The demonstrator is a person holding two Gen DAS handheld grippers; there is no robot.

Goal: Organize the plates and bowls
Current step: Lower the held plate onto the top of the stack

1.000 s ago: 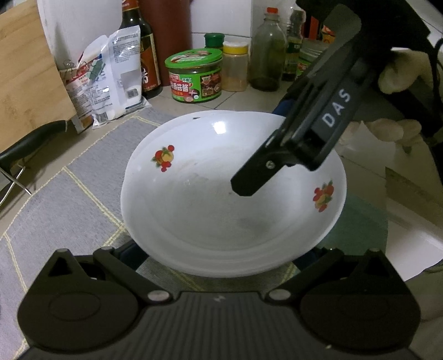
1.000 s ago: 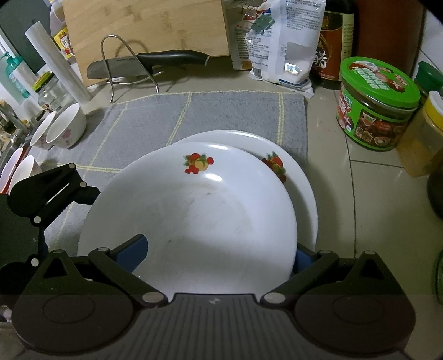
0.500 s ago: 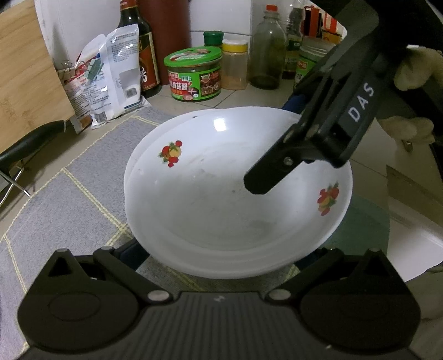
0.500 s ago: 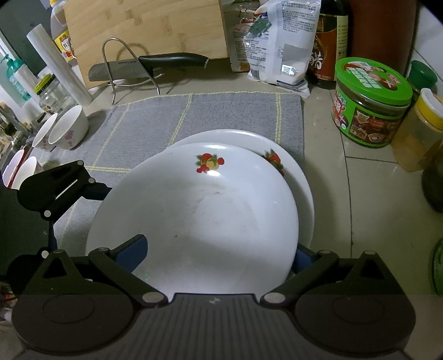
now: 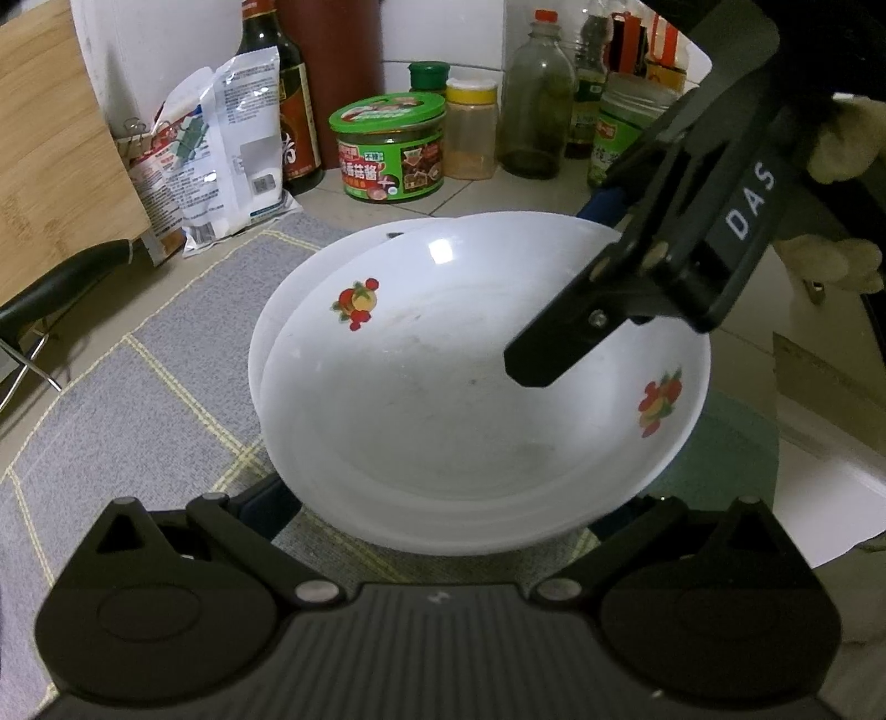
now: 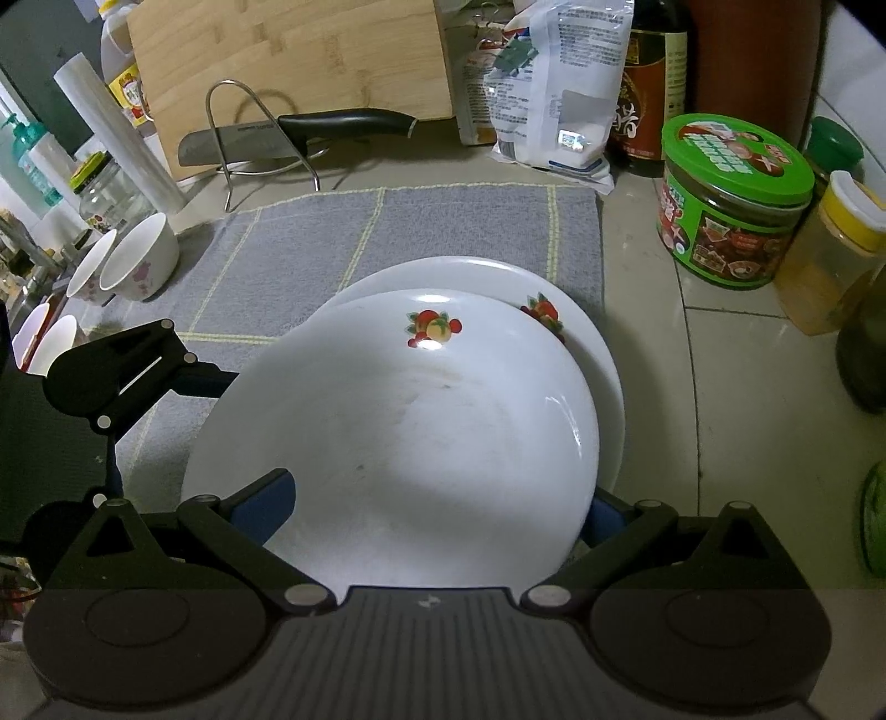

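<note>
Two white plates with fruit decals lie on a grey mat [image 6: 387, 221]. The top plate [image 5: 443, 399] [image 6: 421, 421] sits off-centre over the lower plate [image 5: 293, 288] [image 6: 443, 271]. My right gripper [image 6: 429, 507] [image 5: 570, 282] is shut on the top plate's rim, with one finger over its inside and the other under its edge. My left gripper [image 5: 446, 504] [image 6: 160, 426] is open. Its fingers spread wide, low at the plates' left side, and the top plate hides their tips.
Small white bowls [image 6: 138, 266] stand at the mat's left edge. A knife on a wire rack [image 6: 310, 124] and a cutting board [image 6: 288, 50] are behind. A green-lidded jar [image 6: 731, 199], bottles and a bag [image 6: 554, 99] crowd the back right.
The right gripper has slid the top plate sideways, away from the left gripper, so more of the lower plate shows. The left gripper and lower plate have stayed put.
</note>
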